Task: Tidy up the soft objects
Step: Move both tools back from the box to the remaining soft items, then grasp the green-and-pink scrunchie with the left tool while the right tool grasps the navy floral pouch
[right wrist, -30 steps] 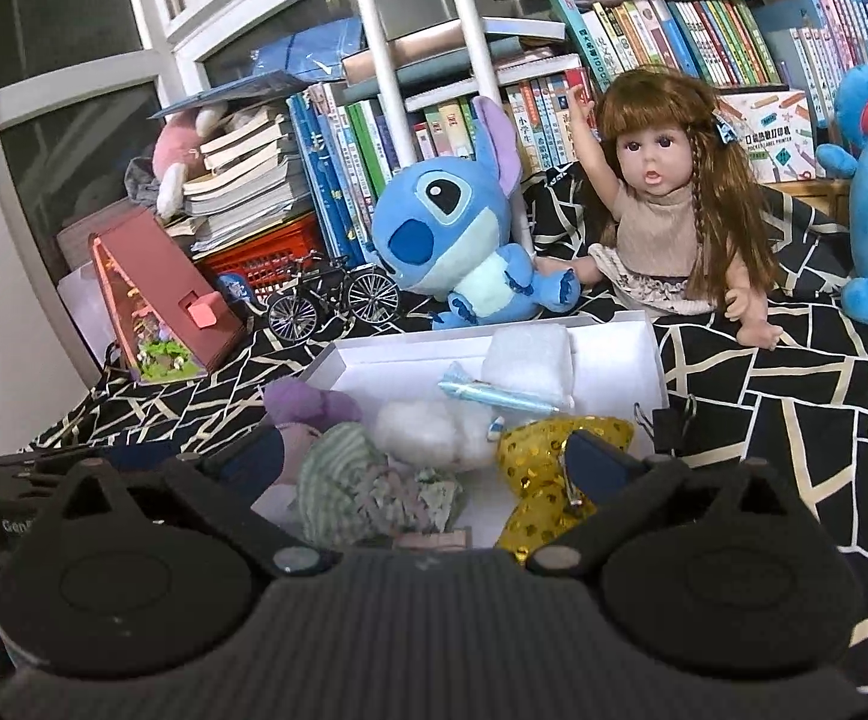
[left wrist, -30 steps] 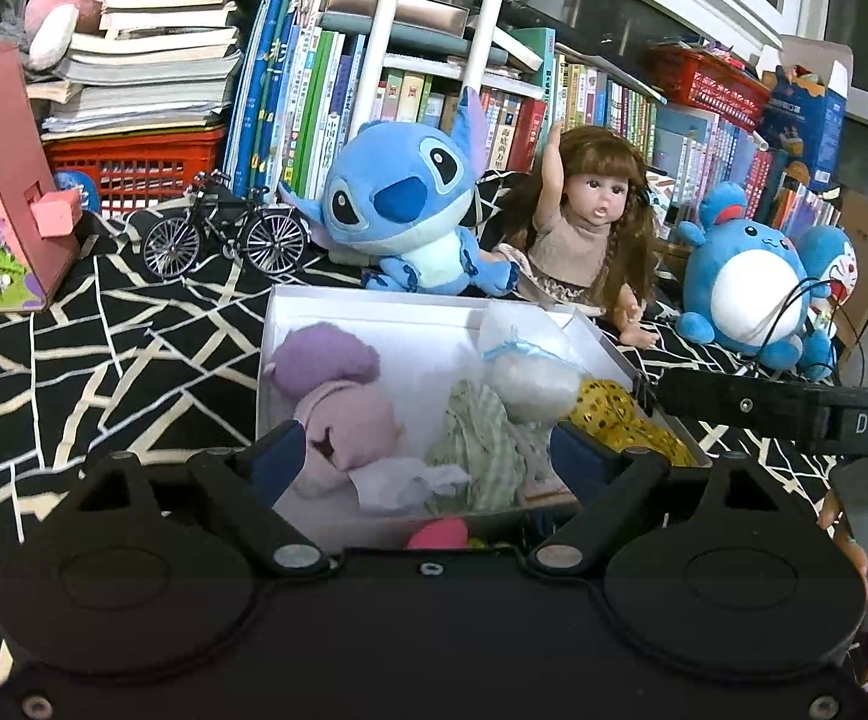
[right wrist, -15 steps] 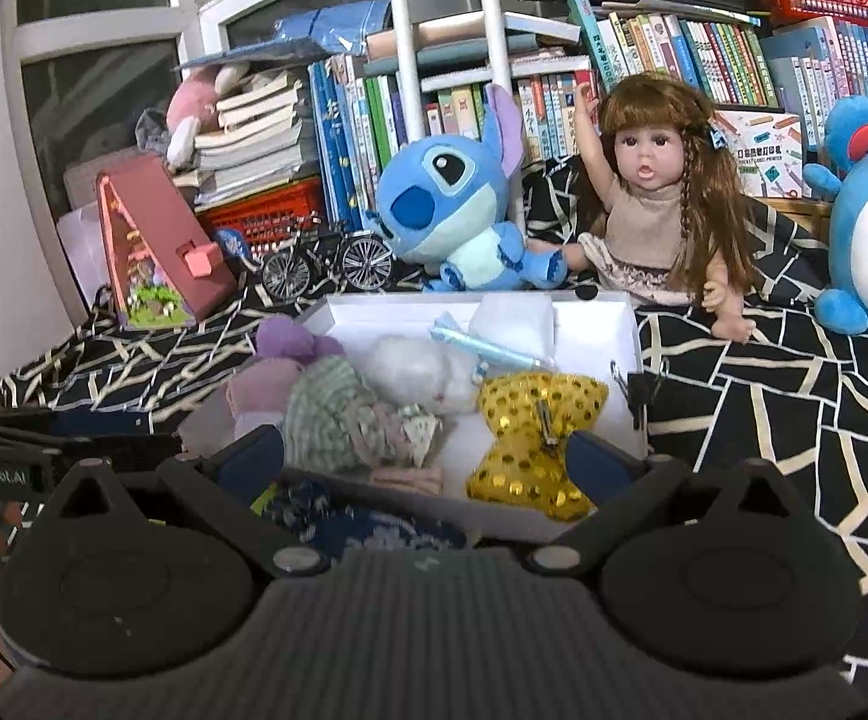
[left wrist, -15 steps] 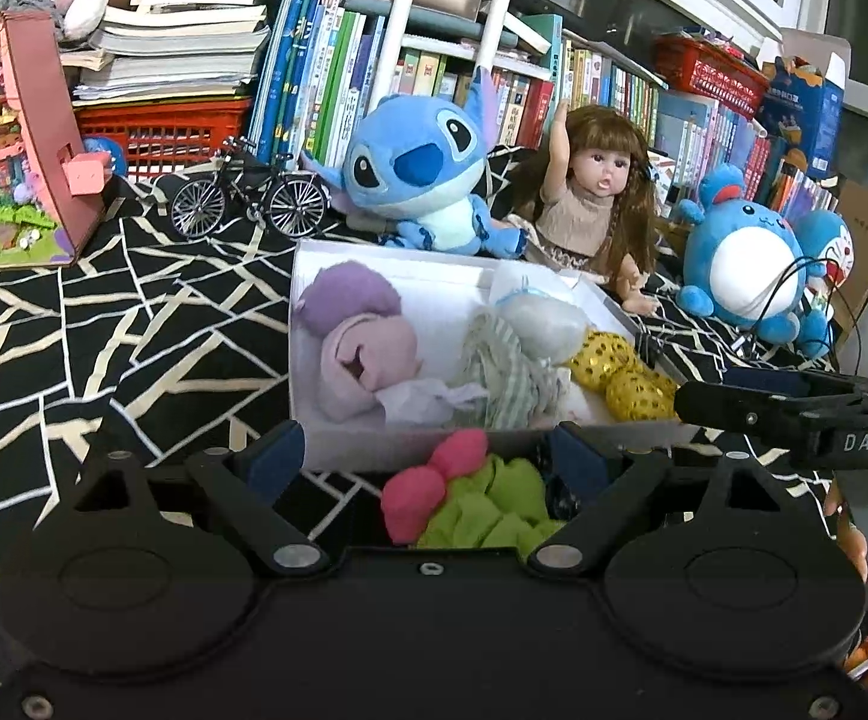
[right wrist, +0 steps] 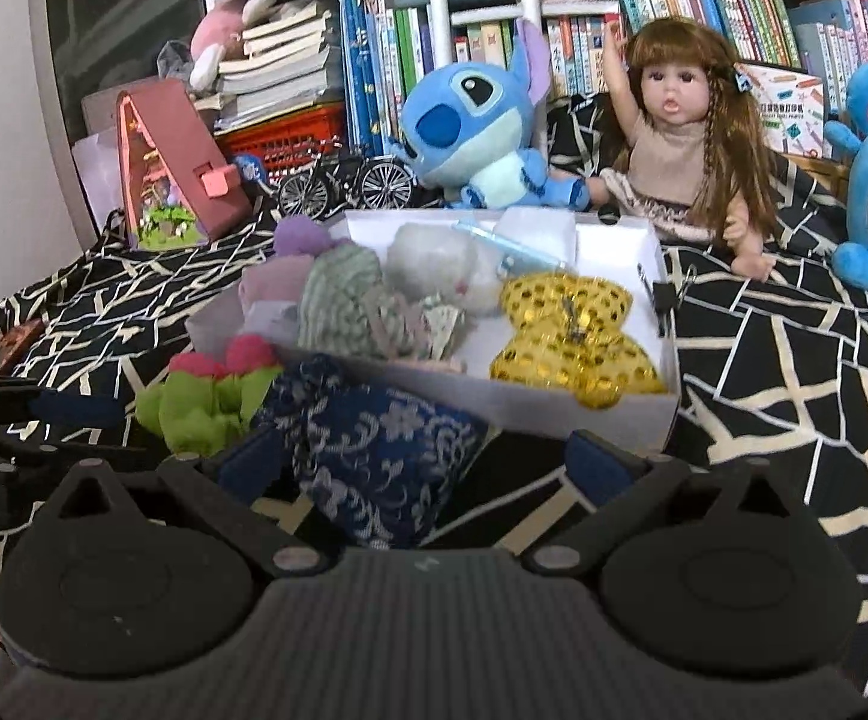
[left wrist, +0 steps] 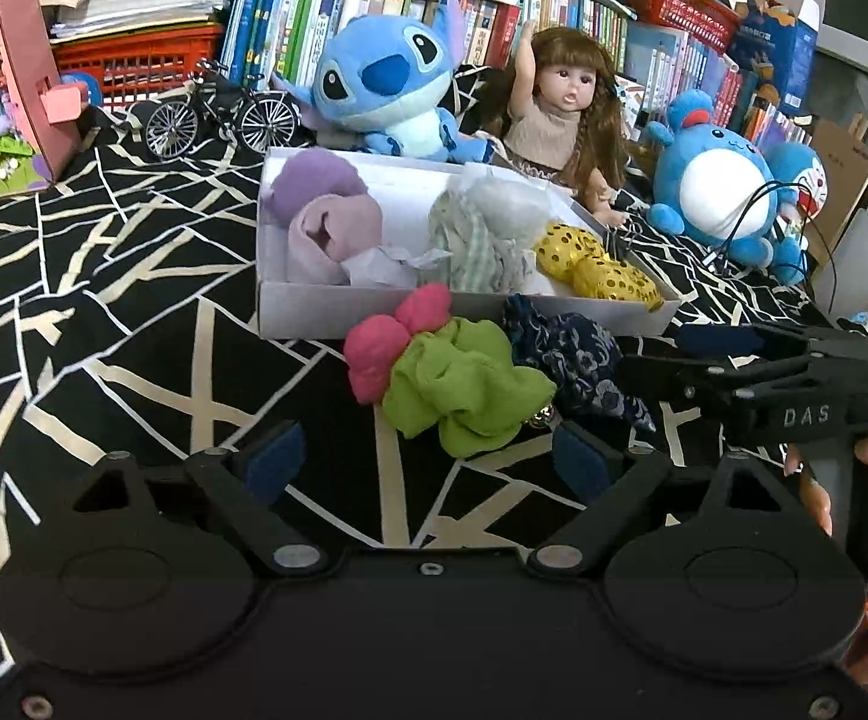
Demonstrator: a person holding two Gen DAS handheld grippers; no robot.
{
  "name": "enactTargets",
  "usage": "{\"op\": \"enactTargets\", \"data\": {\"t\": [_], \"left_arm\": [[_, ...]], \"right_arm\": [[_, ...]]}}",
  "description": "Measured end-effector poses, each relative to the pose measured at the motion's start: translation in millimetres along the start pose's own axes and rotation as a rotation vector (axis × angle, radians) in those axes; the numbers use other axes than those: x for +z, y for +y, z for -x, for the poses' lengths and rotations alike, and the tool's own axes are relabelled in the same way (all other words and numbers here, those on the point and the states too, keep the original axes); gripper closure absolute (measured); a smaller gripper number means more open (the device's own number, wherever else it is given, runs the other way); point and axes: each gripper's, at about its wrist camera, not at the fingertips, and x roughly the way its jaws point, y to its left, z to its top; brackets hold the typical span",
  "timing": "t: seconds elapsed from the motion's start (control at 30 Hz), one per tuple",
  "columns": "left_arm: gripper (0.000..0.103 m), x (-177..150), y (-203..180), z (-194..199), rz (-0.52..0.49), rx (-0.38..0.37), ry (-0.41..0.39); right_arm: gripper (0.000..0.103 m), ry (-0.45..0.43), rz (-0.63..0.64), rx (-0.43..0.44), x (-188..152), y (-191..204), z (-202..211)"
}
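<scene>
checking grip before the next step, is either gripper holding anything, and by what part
Nothing is held. The left gripper and right gripper are both open, short of the green scrunchie and blue pouch.

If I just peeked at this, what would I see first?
Probably the big blue plush and the long-haired doll sitting side by side behind the white box. The box is stuffed with soft things, with a shiny gold bow in its near right corner. Just in front of the box, on the black patterned cloth, lie a pink and green bundle and a dark blue flowered pouch.
</scene>
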Motion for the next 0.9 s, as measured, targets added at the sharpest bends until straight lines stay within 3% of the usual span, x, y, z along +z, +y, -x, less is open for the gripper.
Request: {"op": "enactTargets", "data": {"t": [0.9], "left_arm": [[0.014, 13.5, -13.5, -31.6, -0.028, 0.054, -0.047]], "right_arm": [[0.000, 0.037, 0.016, -0.015, -9.4, 2.7, -12.0]]}}
